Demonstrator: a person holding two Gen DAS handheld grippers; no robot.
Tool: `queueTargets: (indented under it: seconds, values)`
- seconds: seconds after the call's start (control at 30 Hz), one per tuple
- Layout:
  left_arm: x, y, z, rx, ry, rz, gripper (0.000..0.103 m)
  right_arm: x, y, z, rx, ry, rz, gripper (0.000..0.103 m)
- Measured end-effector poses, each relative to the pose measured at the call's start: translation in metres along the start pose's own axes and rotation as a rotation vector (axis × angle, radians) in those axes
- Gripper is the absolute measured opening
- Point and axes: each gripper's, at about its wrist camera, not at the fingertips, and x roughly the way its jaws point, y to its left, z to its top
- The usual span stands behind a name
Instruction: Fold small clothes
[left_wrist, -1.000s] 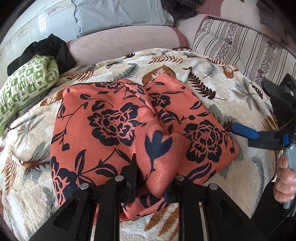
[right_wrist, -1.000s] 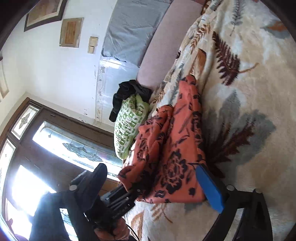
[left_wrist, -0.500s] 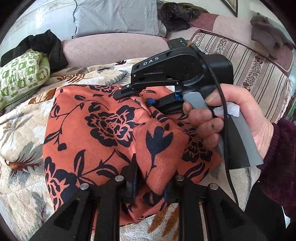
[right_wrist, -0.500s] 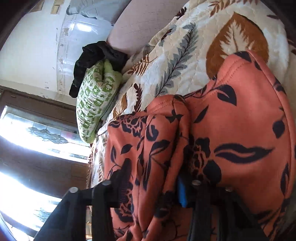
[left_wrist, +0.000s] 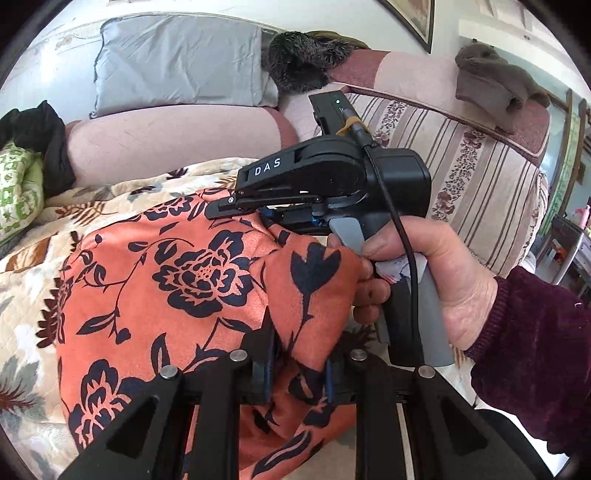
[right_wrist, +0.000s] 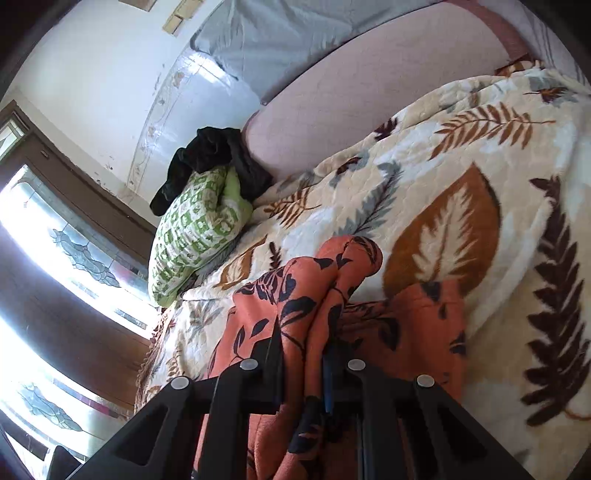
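Orange floral garment (left_wrist: 192, 280) lies on the leaf-print blanket (left_wrist: 33, 266), green pillow (left_wrist: 16, 184) well off to the left. Left gripper (left_wrist: 299, 365) is clenched on a bunched fold at the near edge. Right gripper (right_wrist: 304, 369) has just been closing, and its jaws now pinch a fold at the far edge. Carry both pinches level and together, keep the cloth taut, and lay edge on edge before letting go.
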Motion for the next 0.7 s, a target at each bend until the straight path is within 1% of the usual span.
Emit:
queueTargets:
  seconds: [0.07, 0.13, 0.2, 0.23, 0.27, 0.3, 0.37, 0.4, 0.43, 0.47, 0.5, 0.6, 0.67, 0.7]
  values:
    - [0.016, -0.009, -0.001, -0.007, 0.043, -0.021, 0.022, -0.008, -0.022, 0.000, 0.024, 0.007, -0.035, 0.016]
    - [0.031, -0.019, -0.008, 0.005, 0.100, -0.013, 0.023, -0.009, -0.042, -0.006, 0.042, 0.029, -0.072, 0.016]
    - [0.033, -0.028, -0.014, 0.035, 0.131, -0.011, 0.032, -0.003, -0.063, -0.014, 0.094, 0.066, -0.086, 0.016]
    - [0.031, -0.031, -0.014, 0.050, 0.139, -0.013, 0.035, 0.000, -0.073, -0.018, 0.128, 0.083, -0.074, 0.018]
    - [0.026, -0.032, -0.013, 0.057, 0.147, -0.022, 0.043, -0.001, -0.080, -0.020, 0.159, 0.081, -0.056, 0.020]
    - [0.020, -0.031, -0.012, 0.059, 0.152, -0.036, 0.055, -0.003, -0.083, -0.020, 0.186, 0.075, -0.043, 0.023]
    - [-0.002, -0.028, -0.009, 0.075, 0.124, -0.070, 0.063, -0.008, -0.084, -0.019, 0.233, 0.085, -0.041, 0.031]
    - [-0.013, -0.022, -0.005, 0.089, 0.104, -0.076, 0.065, -0.013, -0.082, -0.018, 0.242, 0.087, -0.045, 0.040]
    - [-0.024, -0.016, -0.003, 0.104, 0.087, -0.072, 0.066, -0.020, -0.077, -0.017, 0.236, 0.080, -0.059, 0.055]
    - [-0.036, -0.010, -0.001, 0.114, 0.068, -0.060, 0.066, -0.030, -0.070, -0.018, 0.218, 0.062, -0.078, 0.062]
    - [-0.049, -0.002, 0.000, 0.117, 0.045, -0.041, 0.066, -0.042, -0.061, -0.019, 0.191, 0.035, -0.093, 0.063]
    - [-0.075, 0.031, 0.001, 0.070, -0.006, 0.045, 0.071, -0.072, -0.032, -0.026, 0.090, -0.013, -0.108, 0.062]
    - [-0.079, 0.051, -0.002, 0.022, 0.000, 0.131, 0.071, -0.086, -0.008, -0.035, 0.003, -0.035, -0.149, 0.054]
    - [-0.077, 0.060, -0.005, -0.004, 0.017, 0.169, 0.071, -0.089, 0.005, -0.040, -0.039, -0.042, -0.150, 0.042]
